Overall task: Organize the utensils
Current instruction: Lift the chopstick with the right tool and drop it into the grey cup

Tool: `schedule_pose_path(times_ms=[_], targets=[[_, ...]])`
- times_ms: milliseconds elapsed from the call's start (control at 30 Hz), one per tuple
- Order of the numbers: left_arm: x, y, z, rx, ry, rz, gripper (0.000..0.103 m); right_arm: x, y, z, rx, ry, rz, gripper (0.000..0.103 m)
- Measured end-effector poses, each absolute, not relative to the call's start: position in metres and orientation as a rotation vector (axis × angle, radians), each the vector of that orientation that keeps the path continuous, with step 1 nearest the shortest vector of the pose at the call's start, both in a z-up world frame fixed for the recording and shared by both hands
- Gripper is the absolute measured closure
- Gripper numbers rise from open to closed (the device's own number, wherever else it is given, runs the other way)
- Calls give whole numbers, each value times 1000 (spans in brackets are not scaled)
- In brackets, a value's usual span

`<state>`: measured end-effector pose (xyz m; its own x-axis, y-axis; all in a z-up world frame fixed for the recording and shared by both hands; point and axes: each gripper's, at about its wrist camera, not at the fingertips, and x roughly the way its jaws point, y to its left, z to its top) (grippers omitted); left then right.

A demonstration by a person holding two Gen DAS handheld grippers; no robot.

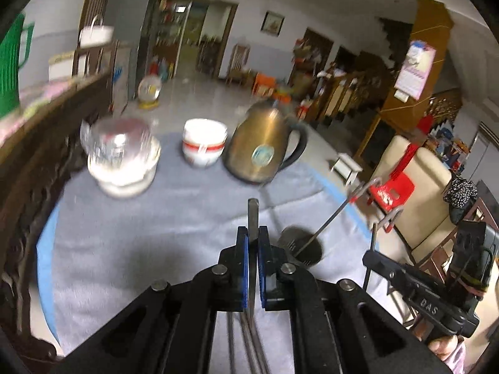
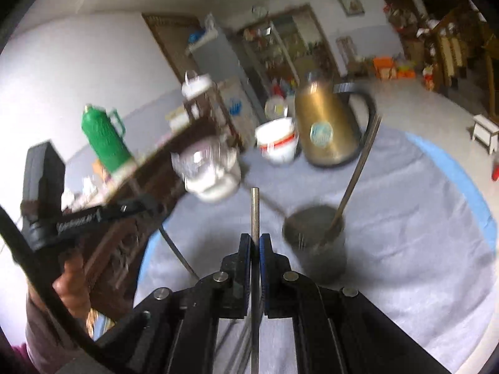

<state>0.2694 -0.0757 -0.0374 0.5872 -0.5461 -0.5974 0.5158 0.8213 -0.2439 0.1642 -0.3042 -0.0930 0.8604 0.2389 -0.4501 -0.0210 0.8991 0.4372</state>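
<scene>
Above the gray-clothed surface [image 2: 405,218], both sets of fingers clamped tight: left gripper [image 1: 253,243] on flat metal handles [image 1: 253,215], right gripper [image 2: 255,246] on a metal rod [image 2: 255,212]. Next, steer slowly over the dark holder cup [image 2: 315,243], tips down, then let go.

Your left wrist camera sits just behind its jaws, looking forward and down along them across the grey tablecloth [image 1: 131,233]. Your right wrist camera is mounted likewise, from a station further right. Both views share the bronze kettle [image 1: 265,149] [image 2: 327,131] ahead of the jaws, the red-banded bowls [image 1: 204,146] [image 2: 277,140] and the metal utensil cup [image 1: 301,244] [image 2: 318,243], near both cameras.
</scene>
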Motion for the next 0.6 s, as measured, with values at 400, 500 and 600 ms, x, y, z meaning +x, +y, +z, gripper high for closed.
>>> schedule_pose_path(times_ms=[400, 500, 600], targets=[[265, -125, 34, -110, 469, -623, 97, 165, -342, -23, 449, 77, -82, 97], [272, -139, 30, -132, 453, -609, 97, 175, -346, -20, 430, -10, -167, 97], [282, -153, 14, -124, 465, -577, 97, 190, -346, -24, 394, -40, -234, 97]])
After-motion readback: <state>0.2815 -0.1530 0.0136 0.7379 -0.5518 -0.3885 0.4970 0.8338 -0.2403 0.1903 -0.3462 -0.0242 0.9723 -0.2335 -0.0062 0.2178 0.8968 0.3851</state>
